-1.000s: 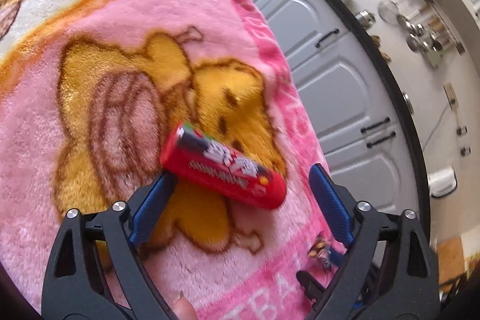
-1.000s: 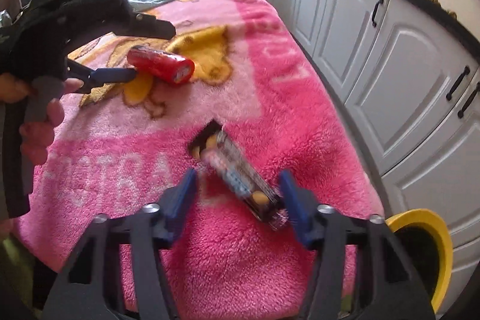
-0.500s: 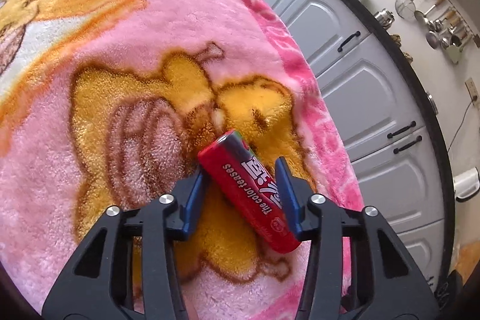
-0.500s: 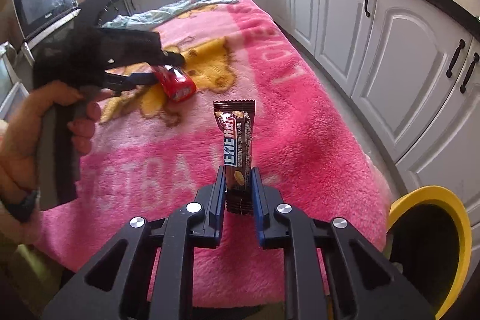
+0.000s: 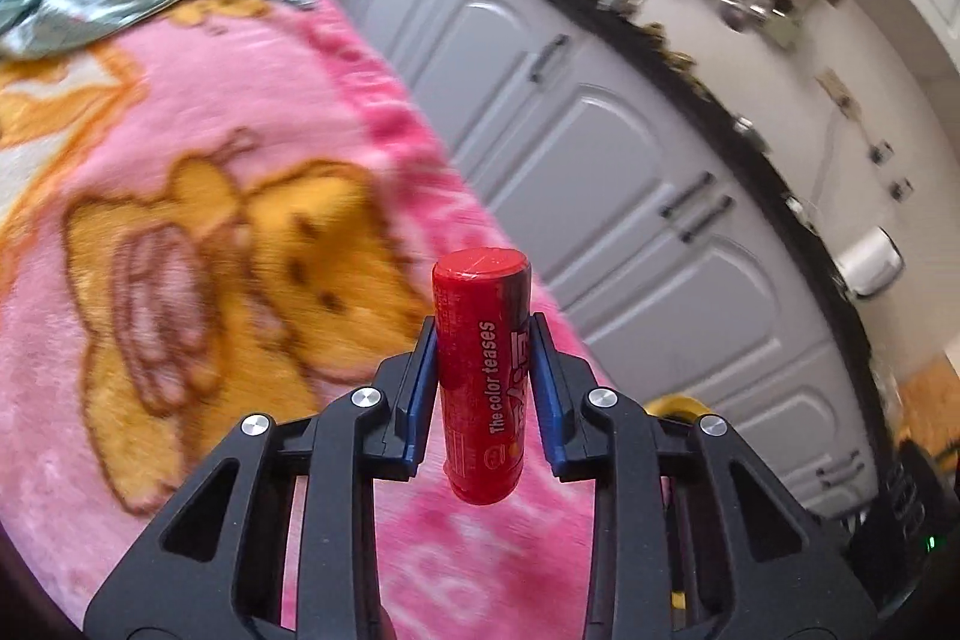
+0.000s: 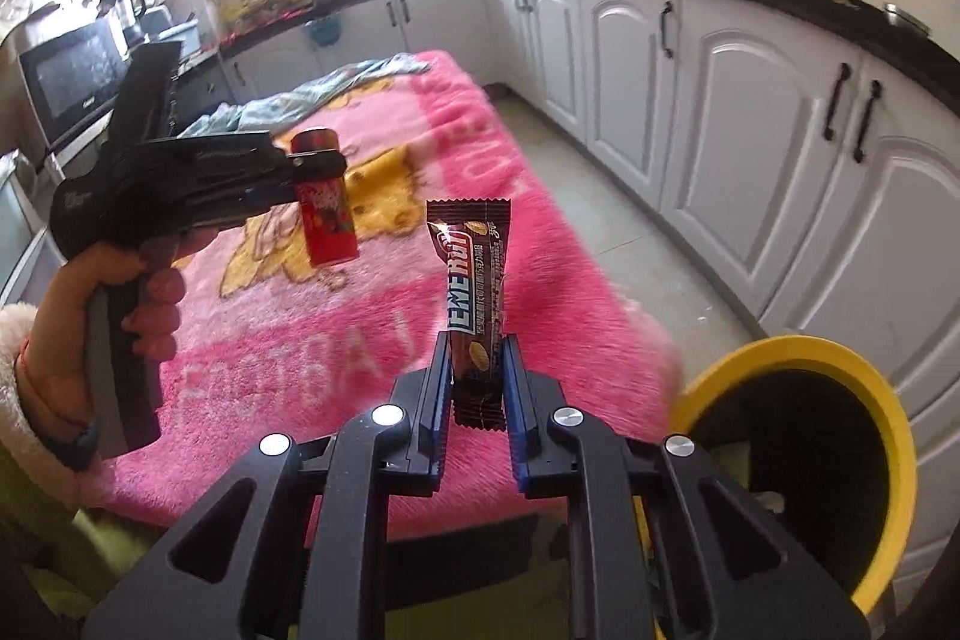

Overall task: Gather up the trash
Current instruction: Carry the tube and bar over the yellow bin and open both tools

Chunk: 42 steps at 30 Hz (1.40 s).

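Note:
My left gripper (image 5: 480, 340) is shut on a red candy tube (image 5: 482, 376) and holds it upright in the air above the pink blanket (image 5: 180, 196). In the right wrist view the left gripper (image 6: 318, 187) and the tube (image 6: 327, 214) show at the left. My right gripper (image 6: 476, 358) is shut on a brown snack bar wrapper (image 6: 474, 280), held upright above the blanket's near edge. A yellow-rimmed bin (image 6: 804, 466) stands on the floor at the lower right; its rim shows faintly in the left wrist view (image 5: 675, 405).
The blanket (image 6: 336, 340) covers a table in a kitchen. A green cloth (image 6: 312, 97) lies at its far end. White cabinets (image 6: 720, 148) line the right side, with a floor aisle between them and the table.
Both grippers lifted their items off the blanket. The left gripper rose with the red tube and turned it upright. The right gripper moved toward the bin side with the wrapper.

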{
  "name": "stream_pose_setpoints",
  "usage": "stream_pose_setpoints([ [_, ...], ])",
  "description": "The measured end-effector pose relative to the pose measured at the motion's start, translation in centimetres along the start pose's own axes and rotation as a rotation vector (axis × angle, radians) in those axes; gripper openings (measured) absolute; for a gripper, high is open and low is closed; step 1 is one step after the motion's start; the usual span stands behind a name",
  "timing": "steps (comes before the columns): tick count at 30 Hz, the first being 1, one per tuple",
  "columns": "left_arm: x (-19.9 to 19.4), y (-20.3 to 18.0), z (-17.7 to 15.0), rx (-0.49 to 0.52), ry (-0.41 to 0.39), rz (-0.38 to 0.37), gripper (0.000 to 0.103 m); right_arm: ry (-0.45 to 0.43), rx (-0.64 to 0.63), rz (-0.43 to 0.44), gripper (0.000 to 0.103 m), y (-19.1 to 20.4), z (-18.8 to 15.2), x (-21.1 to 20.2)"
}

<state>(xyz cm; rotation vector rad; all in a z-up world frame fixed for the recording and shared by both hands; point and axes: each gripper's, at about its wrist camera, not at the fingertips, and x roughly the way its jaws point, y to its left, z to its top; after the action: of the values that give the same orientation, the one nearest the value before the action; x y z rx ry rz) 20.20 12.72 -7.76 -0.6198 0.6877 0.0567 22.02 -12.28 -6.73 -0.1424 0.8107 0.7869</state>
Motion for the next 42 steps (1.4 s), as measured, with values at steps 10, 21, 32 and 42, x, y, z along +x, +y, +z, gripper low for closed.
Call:
stream_pose_setpoints([
  [10, -0.3, -8.7, -1.4, 0.156, 0.01, -0.134, 0.022, -0.057, 0.138, -0.116, 0.016, -6.0, -2.3, -5.6],
  [21, 1.7, -15.6, -3.8, 0.275, 0.054, -0.217, 0.022, -0.12, 0.3, -0.179, 0.016, -11.9, -5.6, -10.1],
  [32, 5.3, -20.3, -7.5, 0.386, 0.11, -0.284, 0.022, -0.102, 0.376, -0.215, 0.016, -14.3, -8.2, -10.2],
  [42, 8.4, -21.2, -9.4, 0.415, 0.201, -0.319, 0.029, -0.06, 0.407, -0.247, 0.046, -15.4, -9.1, -8.8],
])
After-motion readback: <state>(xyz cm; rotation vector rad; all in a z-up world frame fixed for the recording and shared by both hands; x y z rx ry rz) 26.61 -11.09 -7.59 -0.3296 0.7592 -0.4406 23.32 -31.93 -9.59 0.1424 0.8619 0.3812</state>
